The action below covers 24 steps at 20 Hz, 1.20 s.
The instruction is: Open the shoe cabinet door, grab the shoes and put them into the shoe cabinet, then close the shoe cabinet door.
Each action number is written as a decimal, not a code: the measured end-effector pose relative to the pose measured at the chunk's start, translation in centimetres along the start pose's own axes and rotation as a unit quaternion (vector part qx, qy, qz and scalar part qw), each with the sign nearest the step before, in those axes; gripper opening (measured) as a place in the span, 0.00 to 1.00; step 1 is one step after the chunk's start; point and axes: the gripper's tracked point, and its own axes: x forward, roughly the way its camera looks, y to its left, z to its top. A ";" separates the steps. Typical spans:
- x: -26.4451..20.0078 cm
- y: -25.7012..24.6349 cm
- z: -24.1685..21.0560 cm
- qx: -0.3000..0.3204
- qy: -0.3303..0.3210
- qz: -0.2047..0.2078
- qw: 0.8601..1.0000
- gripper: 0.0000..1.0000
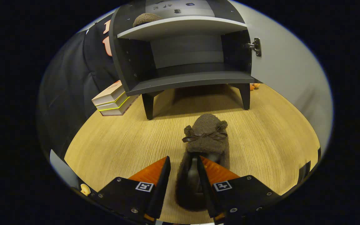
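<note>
Cabinet door [287, 62] already open; one slipper [146, 18] sits on the upper shelf. We see the gripper [183, 165], fingers spread, straddling the second slipper's [205, 137] heel wall on the worktop [120, 140]. Remaining, we judge: grasp, shelve, close.

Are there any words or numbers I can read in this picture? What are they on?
None can be read.
Stacked books beside the shoe cabinet: cover print too small.
Small dark marks on the cabinet top: too blurred.
Square tags on the gripper, open around the slipper: patterns, not words.
</note>
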 end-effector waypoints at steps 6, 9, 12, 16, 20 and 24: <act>3.4 0.4 0.0 -0.020 0.009 -0.013 1.000 0.58; 4.4 -1.1 0.2 -0.022 0.008 -0.042 0.999 0.43; 4.9 -1.5 0.3 -0.019 0.012 -0.056 0.998 0.17; 4.3 -1.4 0.5 -0.005 0.031 -0.041 0.999 0.06; 2.2 -1.9 2.6 -0.002 0.035 -0.047 0.998 0.06; -0.9 -1.1 6.2 -0.015 0.015 -0.063 0.998 0.06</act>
